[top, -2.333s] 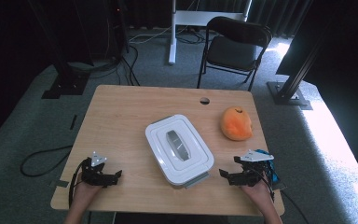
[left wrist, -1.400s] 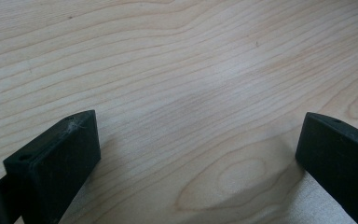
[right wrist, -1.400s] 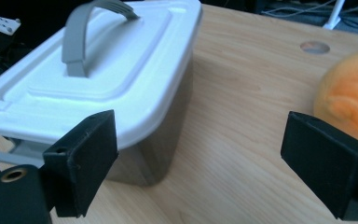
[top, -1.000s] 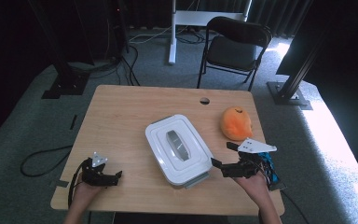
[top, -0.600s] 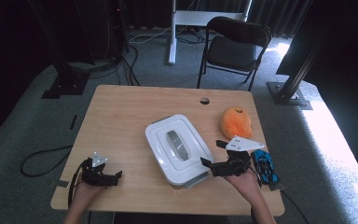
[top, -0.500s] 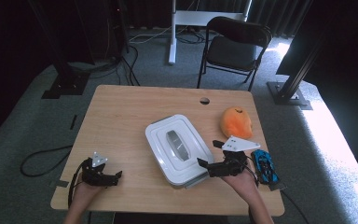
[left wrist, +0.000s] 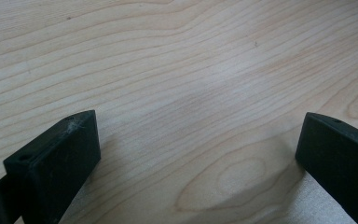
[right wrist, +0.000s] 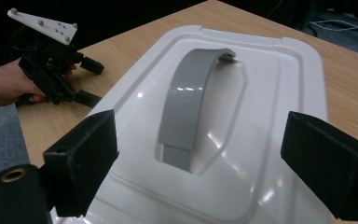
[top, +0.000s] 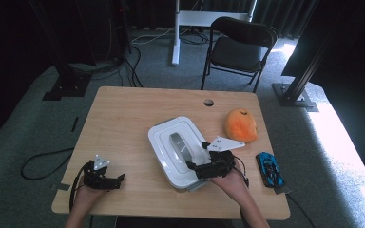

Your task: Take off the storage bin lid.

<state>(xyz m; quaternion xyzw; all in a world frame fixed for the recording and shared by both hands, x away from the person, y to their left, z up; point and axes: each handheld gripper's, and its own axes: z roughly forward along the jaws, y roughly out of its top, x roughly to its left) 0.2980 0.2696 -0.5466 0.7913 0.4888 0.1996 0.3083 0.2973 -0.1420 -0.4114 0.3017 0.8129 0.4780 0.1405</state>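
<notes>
One white lidded box sits near the middle of the wooden table, turned a little askew, with one grey handle arching over a recess in its lid. In the right gripper view the same handle runs away from the camera, its near end set into the hollow of the lid.

There are two grippers, one in each hand. The right gripper lies over the near right part of the box lid, its two black jaws spread wide and holding nothing; in its own view they stand on either side of the handle, well short of touching it, with the lid's glossy surface between them. The person's right hand comes in from the bottom edge behind it.

The left gripper rests low at the near left corner of the table, well apart from the box. Its two jaws are also wide apart and empty (its own view has bare wood grain between them). The right gripper view catches it in the distance, held in the left hand beside the box's far edge.

Two smaller things lie to the right of the box: one orange plush toy just beyond the right gripper, and one blue toy car near the table's right edge. One round hole marks the tabletop at the far side, and one black folding chair stands behind the table.
</notes>
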